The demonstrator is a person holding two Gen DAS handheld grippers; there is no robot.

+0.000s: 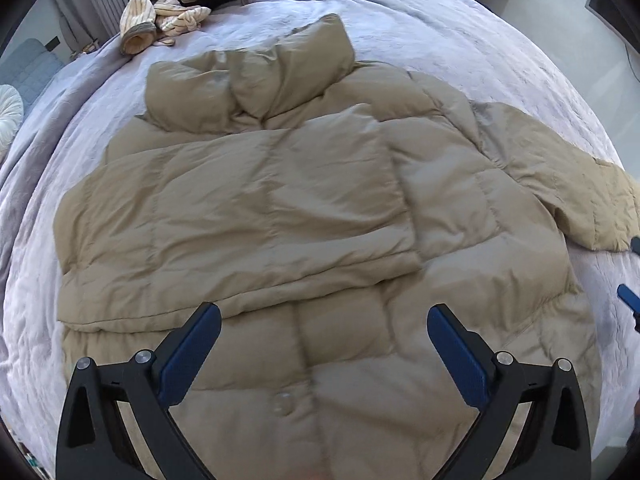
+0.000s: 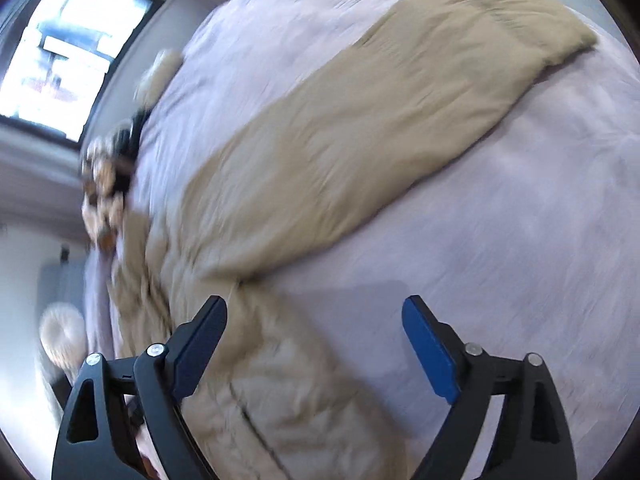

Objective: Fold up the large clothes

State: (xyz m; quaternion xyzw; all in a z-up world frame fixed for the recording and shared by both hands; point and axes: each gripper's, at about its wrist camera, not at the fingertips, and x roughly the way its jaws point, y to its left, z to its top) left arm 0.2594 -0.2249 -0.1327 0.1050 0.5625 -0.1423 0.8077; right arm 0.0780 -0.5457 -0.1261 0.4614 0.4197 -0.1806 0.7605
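A tan puffer jacket [image 1: 280, 200] lies flat on the lilac bed cover [image 1: 440, 32], collar toward the far side. One sleeve is folded across its chest; the other sleeve [image 1: 580, 200] stretches out to the right. My left gripper [image 1: 324, 320] hovers open above the jacket's lower front, nothing between its blue pads. In the right wrist view, which is blurred, that outstretched sleeve [image 2: 380, 120] runs diagonally over the bed cover [image 2: 520, 240]. My right gripper [image 2: 316, 316] stands open above the jacket's edge and the cover, holding nothing. A blue tip of the right gripper [image 1: 630, 300] shows at the left wrist view's right edge.
A heap of striped cream and dark clothes [image 1: 180, 12] lies at the bed's far left corner, seen blurred as the clothes heap [image 2: 108, 184] in the right wrist view. A window [image 2: 68, 48] is on the wall beyond. Floor and furniture [image 1: 560, 0] lie past the bed's far right.
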